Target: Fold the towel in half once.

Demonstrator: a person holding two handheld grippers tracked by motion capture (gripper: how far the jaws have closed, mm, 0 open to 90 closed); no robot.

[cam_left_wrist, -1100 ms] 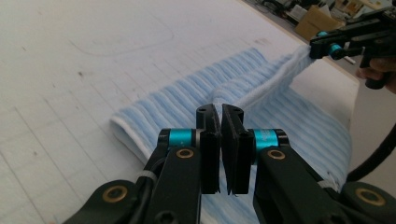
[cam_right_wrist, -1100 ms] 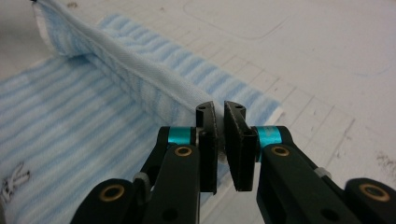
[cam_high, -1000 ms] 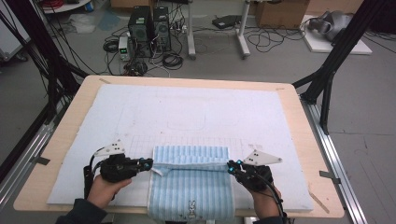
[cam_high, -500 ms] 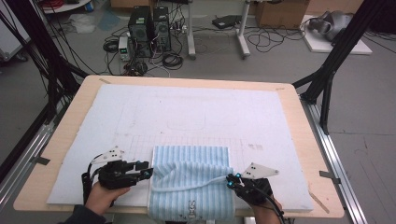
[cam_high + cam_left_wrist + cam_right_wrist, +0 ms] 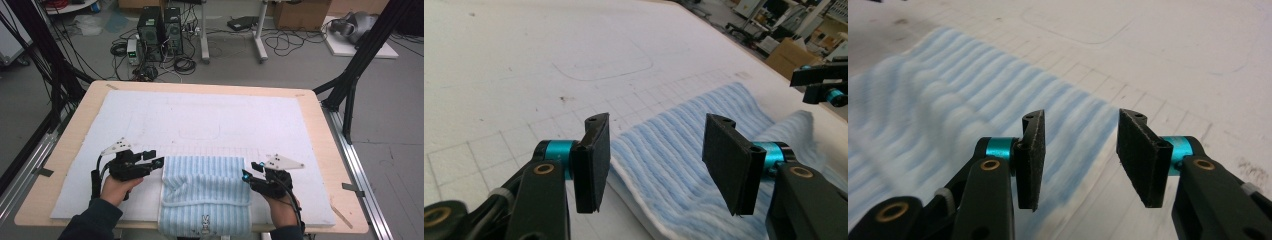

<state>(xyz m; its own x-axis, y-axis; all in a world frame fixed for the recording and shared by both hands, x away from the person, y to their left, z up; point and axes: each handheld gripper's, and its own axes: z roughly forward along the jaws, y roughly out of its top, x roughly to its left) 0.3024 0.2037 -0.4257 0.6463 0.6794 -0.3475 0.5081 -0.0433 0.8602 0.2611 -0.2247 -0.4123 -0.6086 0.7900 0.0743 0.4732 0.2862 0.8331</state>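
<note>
1. A blue-and-white striped towel (image 5: 206, 195) lies folded at the bottom centre of the high view, on the white mat (image 5: 210, 120) that covers the wooden surface (image 5: 320, 125). Its near edge hangs slightly over the front edge of the surface, and a small rabbit mark shows near that edge.
2. The left gripper (image 5: 150, 164) sits at the lower left of the high view, just beside the towel's upper left corner, held in the person's left hand (image 5: 116, 189).
3. In the left gripper view its fingers (image 5: 594, 162) stand spread apart. They have just been opening and nothing is between them; the towel's edge lies on the mat below and beyond the gap.
4. The right gripper (image 5: 248, 175) is at the lower right of the high view, just beside the towel's upper right corner, held in the right hand (image 5: 282, 212).
5. In the right gripper view its fingers (image 5: 1032, 160) are also spread, having just been opening, with nothing between the pads. The towel's right edge runs under the gap, flat on the mat.
6. The towel's left part shows a raised wrinkle near the middle in the high view.
</note>
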